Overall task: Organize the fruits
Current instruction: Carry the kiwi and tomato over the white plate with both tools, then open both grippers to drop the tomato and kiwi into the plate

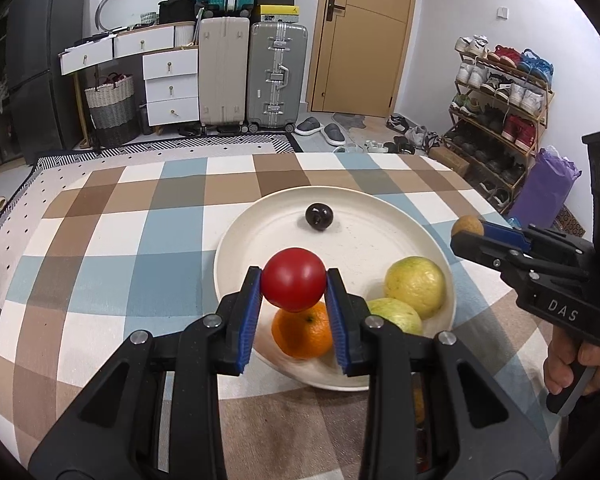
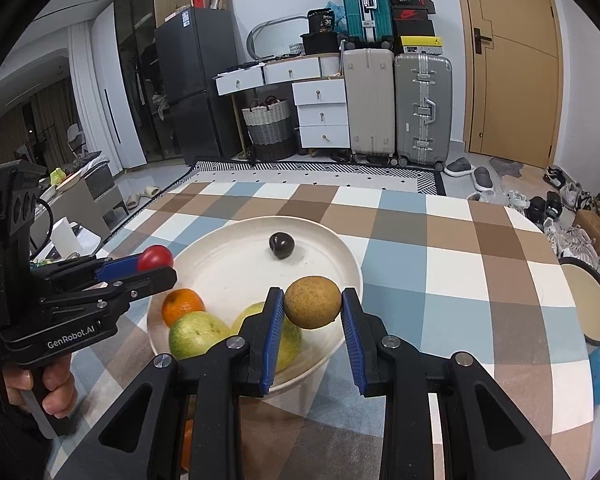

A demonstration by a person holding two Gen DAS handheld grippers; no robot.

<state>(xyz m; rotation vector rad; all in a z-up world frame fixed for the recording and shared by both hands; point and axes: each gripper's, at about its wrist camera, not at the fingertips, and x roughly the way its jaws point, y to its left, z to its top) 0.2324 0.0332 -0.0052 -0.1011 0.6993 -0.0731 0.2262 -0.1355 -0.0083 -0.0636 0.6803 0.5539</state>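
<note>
Tomato (image 1: 293, 279) clamped in left gripper (image 1: 293, 286) fingers, brown fruit (image 2: 313, 301) clamped in right gripper (image 2: 313, 312); both held over plate (image 1: 240, 236), likely for drop-in beside orange (image 1: 302, 334), guavas (image 1: 415, 287).

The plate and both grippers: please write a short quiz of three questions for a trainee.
1. True or false: the left gripper holds a red tomato.
2. How many fruits lie on the plate?
A. two
B. four
C. six
3. Fill in: the right gripper holds a ____ fruit.

Key
1. True; the pads press it on both sides.
2. B: a dark plum, an orange and two yellow-green fruits.
3. Brown.
</note>
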